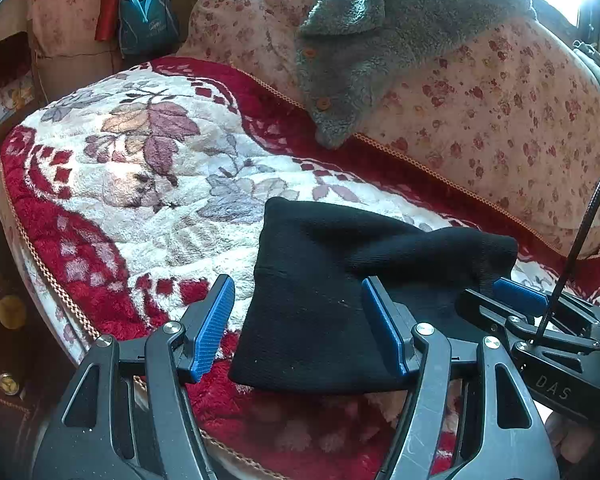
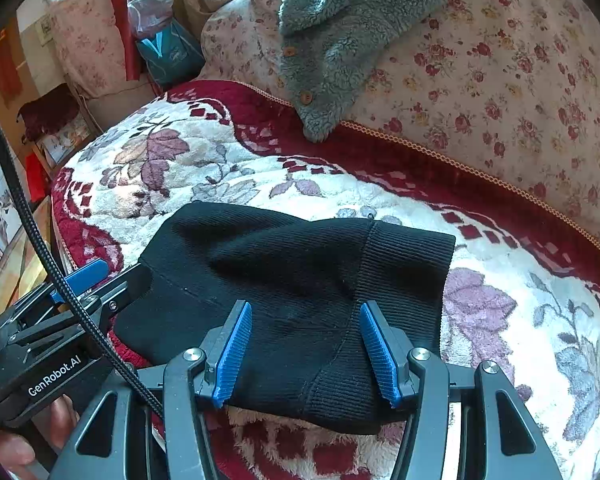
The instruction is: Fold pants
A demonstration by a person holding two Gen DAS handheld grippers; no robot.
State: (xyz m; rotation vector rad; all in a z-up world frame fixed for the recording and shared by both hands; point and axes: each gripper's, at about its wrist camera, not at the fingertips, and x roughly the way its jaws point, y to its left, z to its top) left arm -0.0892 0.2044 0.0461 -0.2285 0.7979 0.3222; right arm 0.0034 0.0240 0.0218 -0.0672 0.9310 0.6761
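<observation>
Black pants (image 1: pixel 332 300), folded into compact bundle, lie on floral red-and-white blanket (image 1: pixel 140 184) near its front edge. Ribbed waistband (image 2: pixel 404 280) at bundle's right end. Left tool (image 1: pixel 300 328) spread wide over pants' left end, one blue pad (image 1: pixel 214 328) over blanket, other over cloth, pinching nothing. Right tool (image 2: pixel 306 354) spread too, both pads above pants near waistband. Grey fleece jacket (image 1: pixel 360 52) draped on flowered sofa back (image 1: pixel 500 120) behind pants.
</observation>
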